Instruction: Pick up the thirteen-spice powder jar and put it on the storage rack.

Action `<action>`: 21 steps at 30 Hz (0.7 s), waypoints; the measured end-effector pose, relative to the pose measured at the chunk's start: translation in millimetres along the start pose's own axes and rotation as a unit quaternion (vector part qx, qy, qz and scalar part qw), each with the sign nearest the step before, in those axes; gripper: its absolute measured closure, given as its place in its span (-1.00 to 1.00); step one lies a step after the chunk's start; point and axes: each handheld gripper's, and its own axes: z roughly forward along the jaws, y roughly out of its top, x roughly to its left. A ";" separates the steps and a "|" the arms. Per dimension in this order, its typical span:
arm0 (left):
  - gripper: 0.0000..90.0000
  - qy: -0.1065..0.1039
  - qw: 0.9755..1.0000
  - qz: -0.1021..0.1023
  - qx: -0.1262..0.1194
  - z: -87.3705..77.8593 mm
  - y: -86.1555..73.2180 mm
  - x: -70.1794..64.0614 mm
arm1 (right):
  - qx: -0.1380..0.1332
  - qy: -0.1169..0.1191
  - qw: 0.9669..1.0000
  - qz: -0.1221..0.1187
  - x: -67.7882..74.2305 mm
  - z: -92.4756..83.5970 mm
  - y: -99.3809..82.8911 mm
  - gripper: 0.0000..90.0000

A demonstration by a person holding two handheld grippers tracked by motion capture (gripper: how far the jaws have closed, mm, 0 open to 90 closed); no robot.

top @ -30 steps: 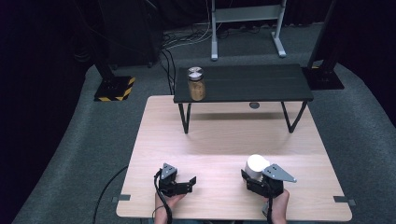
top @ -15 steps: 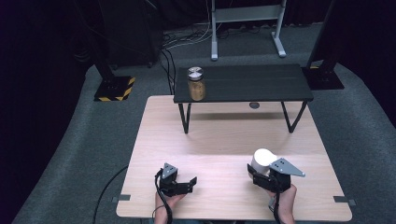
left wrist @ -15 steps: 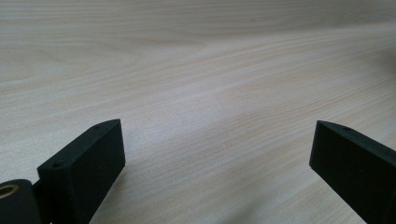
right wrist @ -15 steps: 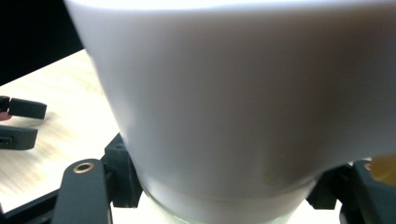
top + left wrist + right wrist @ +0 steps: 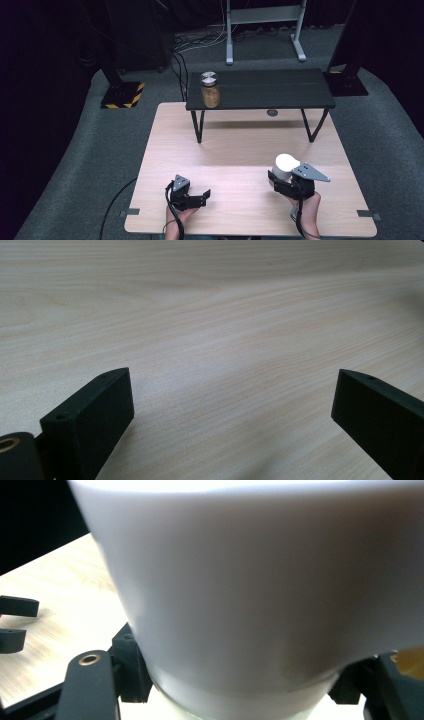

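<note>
High view: the light wooden bench [image 5: 240, 150] fills the middle and lower part of the frame, and a smaller black bench [image 5: 270, 89] stands on thin legs across its far edge, toward the upper centre. On the left end of that black bench a glass jar [image 5: 210, 90] stands upright, brownish contents below, a silver lid on top.

Low and right of centre, the right claw [image 5: 281, 176] has its jaws closed on a white cup [image 5: 284, 167]. The cup's long axis runs close to vertical, tipped a little, with its pale rounded end toward the top of the frame and slightly left. In the right gripper view the white cup [image 5: 250, 580] swells across nearly the whole frame, narrowing toward the bottom where the black jaws flank it on both sides (whether its base touches the wood I cannot tell).

Low and left of centre, the left claw [image 5: 200, 196] rests close to the wood, pointing toward the right of the frame, well apart from the cup. In the left gripper view its jaws stand wide apart at the lower corners, with bare wood grain between them and nothing held.
</note>
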 end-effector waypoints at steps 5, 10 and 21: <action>-0.93 -0.003 1.000 0.000 -0.002 -0.6 -0.8 1.1 | -0.001 -0.004 1.000 -0.004 -1.5 -2.0 4.5 -0.34; -0.93 -0.002 1.000 0.001 -0.001 -0.6 -0.7 0.2 | -0.003 -0.007 1.000 -0.005 -3.9 -2.9 8.4 -0.34; -0.94 -0.005 1.000 0.005 -0.006 -1.6 -2.6 0.2 | -0.004 -0.012 1.000 -0.007 -7.2 -3.3 16.4 -0.34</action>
